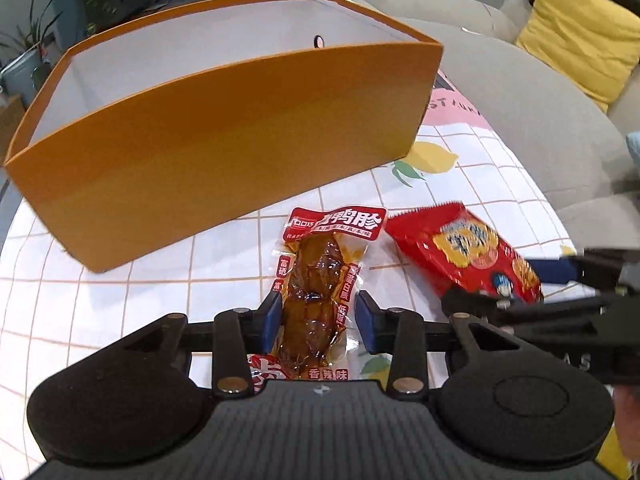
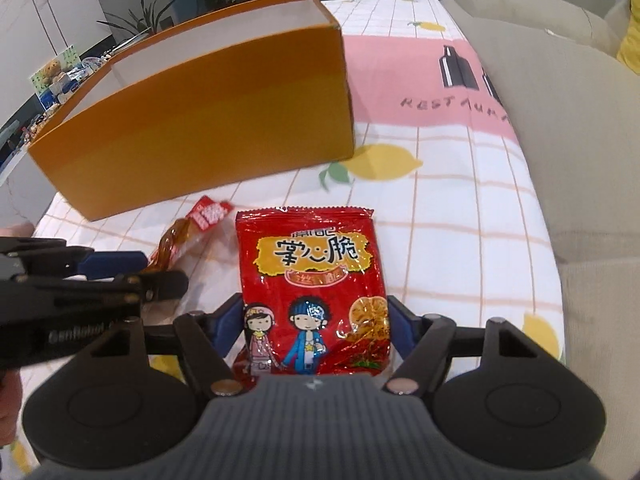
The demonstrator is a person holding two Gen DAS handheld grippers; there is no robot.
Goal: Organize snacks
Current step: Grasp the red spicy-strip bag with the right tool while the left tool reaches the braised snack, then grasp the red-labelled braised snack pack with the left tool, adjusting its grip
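In the left wrist view, the left hand-held gripper (image 1: 316, 322) is seen astride a duck-gizzard packet (image 1: 320, 280) lying on the bench (image 1: 120, 312), pads apparently not yet pressing; the slick film could slip. In the right wrist view, the right hand-held gripper (image 2: 314, 328) appears clamped on a red crisp-noodle bag (image 2: 312, 284). Only the left view shows the orange box (image 1: 224, 136) interior, apparently empty.
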